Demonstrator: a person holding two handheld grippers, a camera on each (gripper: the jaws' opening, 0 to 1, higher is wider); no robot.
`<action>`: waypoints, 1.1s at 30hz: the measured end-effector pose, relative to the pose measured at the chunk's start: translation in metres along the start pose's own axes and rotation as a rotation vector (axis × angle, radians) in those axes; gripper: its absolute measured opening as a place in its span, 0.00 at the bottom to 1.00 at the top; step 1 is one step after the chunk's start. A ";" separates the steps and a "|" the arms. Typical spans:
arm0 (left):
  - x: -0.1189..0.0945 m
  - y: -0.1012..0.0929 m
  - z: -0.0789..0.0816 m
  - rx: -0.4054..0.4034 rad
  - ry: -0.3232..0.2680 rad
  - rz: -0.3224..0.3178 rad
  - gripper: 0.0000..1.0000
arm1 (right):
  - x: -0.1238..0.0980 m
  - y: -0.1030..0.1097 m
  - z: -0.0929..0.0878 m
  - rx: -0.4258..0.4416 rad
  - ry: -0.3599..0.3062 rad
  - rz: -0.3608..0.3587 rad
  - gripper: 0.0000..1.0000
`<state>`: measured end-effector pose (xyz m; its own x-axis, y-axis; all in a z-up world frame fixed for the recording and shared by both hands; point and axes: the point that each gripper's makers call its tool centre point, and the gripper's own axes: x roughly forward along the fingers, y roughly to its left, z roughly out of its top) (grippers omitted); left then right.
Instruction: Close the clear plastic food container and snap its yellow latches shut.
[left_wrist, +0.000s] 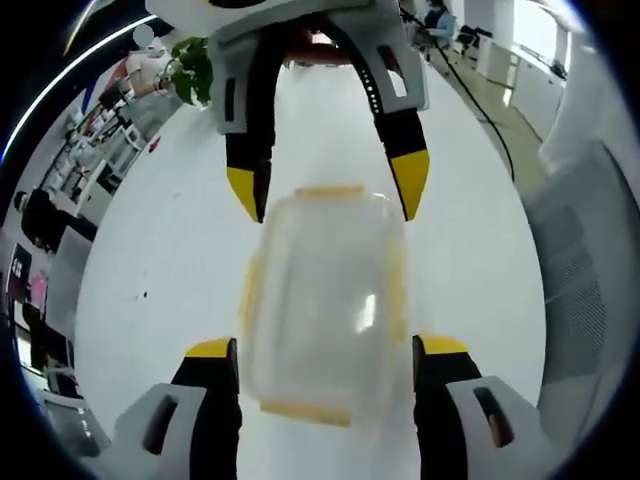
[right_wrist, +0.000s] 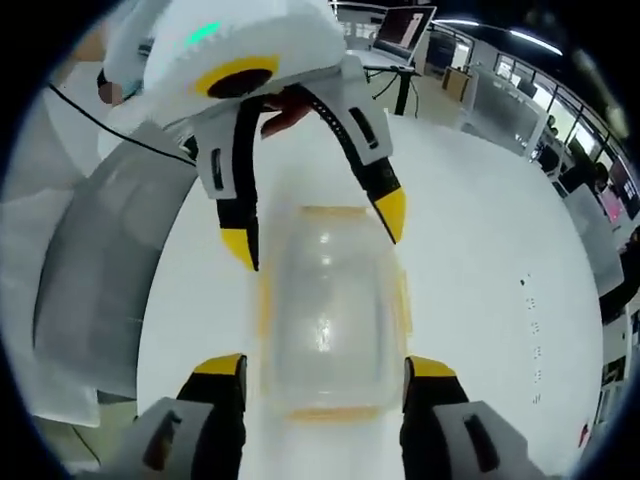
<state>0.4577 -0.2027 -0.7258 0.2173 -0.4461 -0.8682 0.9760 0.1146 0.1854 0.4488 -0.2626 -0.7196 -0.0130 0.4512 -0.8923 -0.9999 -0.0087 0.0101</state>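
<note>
**Two grippers bracket the container**

I've got my left gripper (left_wrist: 325, 350) spread wide, yellow tips flanking the near end of the clear container (left_wrist: 325, 300) on the white table (left_wrist: 170, 250), gripping nothing. Lid sits on top, yellow latches (left_wrist: 305, 410) around the edges. Opposite, my right gripper (left_wrist: 330, 195) is equally wide open, tips at the far end. Beyond, a plant (left_wrist: 195, 70).

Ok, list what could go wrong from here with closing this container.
1. The container sits loose on a smooth white table, gripped by neither gripper; a one-sided push could slide it.
2. The left gripper and right gripper straddle it from opposite ends, so they may collide.
3. The lid looks on but blurred; a yellow latch pressed over an unseated lid may not catch.
</note>
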 end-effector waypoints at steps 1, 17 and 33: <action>0.001 0.001 -0.002 0.002 0.005 0.002 0.73 | 0.000 -0.002 -0.001 -0.009 0.003 -0.016 0.63; 0.016 0.007 -0.018 0.014 0.075 0.004 0.83 | 0.010 -0.006 -0.014 -0.012 0.007 -0.061 0.73; 0.031 0.004 -0.030 0.089 0.145 -0.016 0.81 | 0.025 -0.010 -0.022 -0.012 0.013 -0.090 0.73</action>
<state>0.4676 -0.1893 -0.7661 0.2038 -0.3139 -0.9273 0.9782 0.0268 0.2059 0.4581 -0.2710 -0.7515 0.0770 0.4392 -0.8951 -0.9969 0.0208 -0.0755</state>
